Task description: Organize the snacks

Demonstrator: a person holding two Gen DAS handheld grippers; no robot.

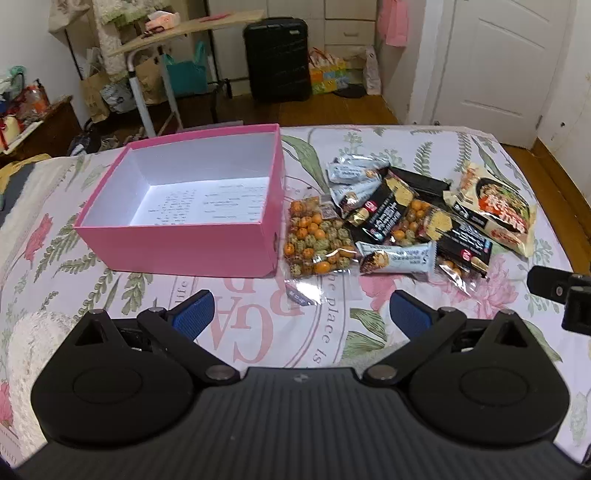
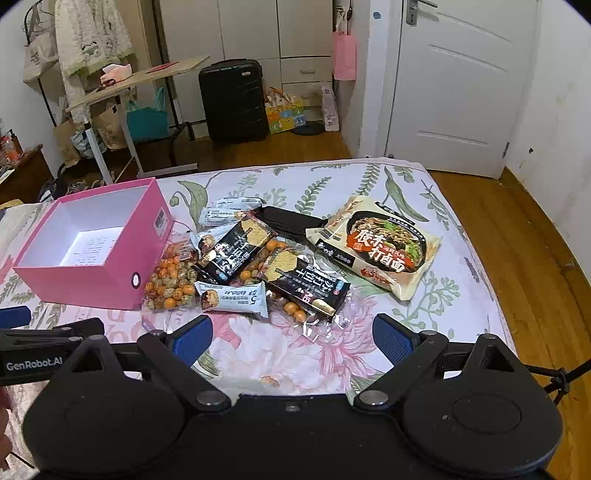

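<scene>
An open pink box point(image 1: 177, 243) point(image 2: 77, 284) with a white inside sits on the flowered bedspread, nothing but printed lettering showing on its floor. Right of it lies a heap of snacks: a clear bag of orange and green coated nuts point(image 1: 314, 240) point(image 2: 171, 282), black cracker packs point(image 1: 384, 210) point(image 2: 306, 282), pale wrapped bars point(image 1: 397, 258) point(image 2: 232, 295), and a noodle packet point(image 1: 491, 210) point(image 2: 380, 245). My left gripper point(image 1: 301, 314) hovers open just short of the nut bag. My right gripper point(image 2: 291, 336) is open too, short of the heap.
The bed's far edge drops to a wooden floor. Beyond stand a black suitcase point(image 1: 277, 59) point(image 2: 232, 99), a tilted side table point(image 1: 184, 33) with bags under it, and a white door point(image 2: 458, 81). The left gripper's body point(image 2: 37, 354) shows at the right wrist view's left edge.
</scene>
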